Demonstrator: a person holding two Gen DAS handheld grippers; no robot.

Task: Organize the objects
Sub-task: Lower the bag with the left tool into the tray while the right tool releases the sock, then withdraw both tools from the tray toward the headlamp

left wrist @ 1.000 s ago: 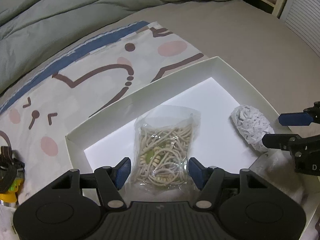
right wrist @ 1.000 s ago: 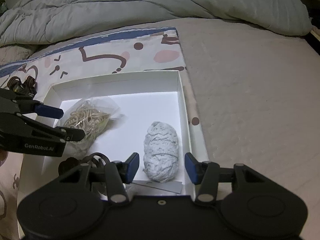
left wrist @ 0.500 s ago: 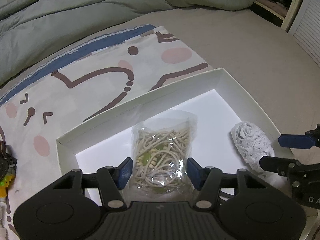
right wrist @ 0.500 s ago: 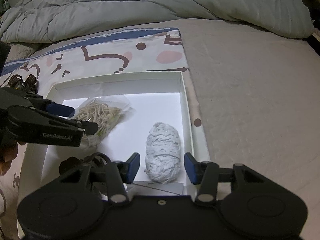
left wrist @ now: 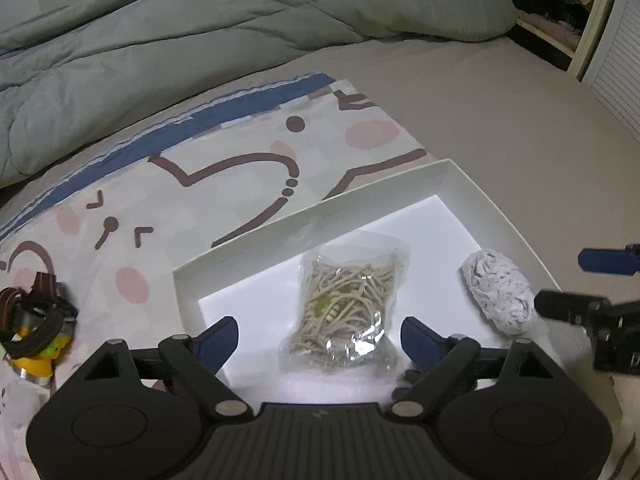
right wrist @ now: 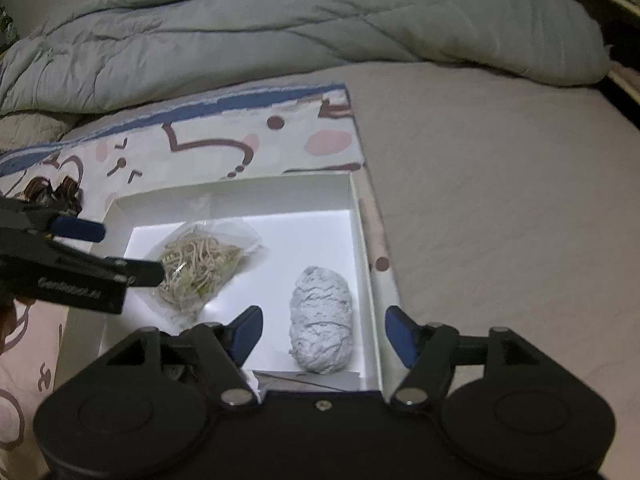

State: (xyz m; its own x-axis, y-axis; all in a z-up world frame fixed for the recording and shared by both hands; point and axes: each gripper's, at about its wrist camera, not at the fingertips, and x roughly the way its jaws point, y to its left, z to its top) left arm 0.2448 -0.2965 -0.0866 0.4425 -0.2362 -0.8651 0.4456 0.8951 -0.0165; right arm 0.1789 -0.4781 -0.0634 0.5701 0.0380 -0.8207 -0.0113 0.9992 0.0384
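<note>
A shallow white box (left wrist: 372,196) (right wrist: 362,224) lies on a patterned cloth on the bed. In it lie a clear bag of beige cords (left wrist: 346,306) (right wrist: 198,262) and a white yarn ball (left wrist: 498,294) (right wrist: 322,316). My left gripper (left wrist: 320,334) is open and empty, raised just behind the bag; it also shows in the right wrist view (right wrist: 128,252). My right gripper (right wrist: 322,332) is open and empty, raised around the near end of the yarn ball without touching it; it also shows in the left wrist view (left wrist: 588,284).
A bundle of brown straps with a yellow-green item (left wrist: 34,328) lies on the cloth (left wrist: 192,200) left of the box; brown straps also show in the right wrist view (right wrist: 52,192). A grey-green duvet (right wrist: 280,24) is heaped behind. Bare beige mattress (right wrist: 500,200) lies to the right.
Both grippers have pulled back and up from the box and opened wider. The bag and the yarn ball stay in place.
</note>
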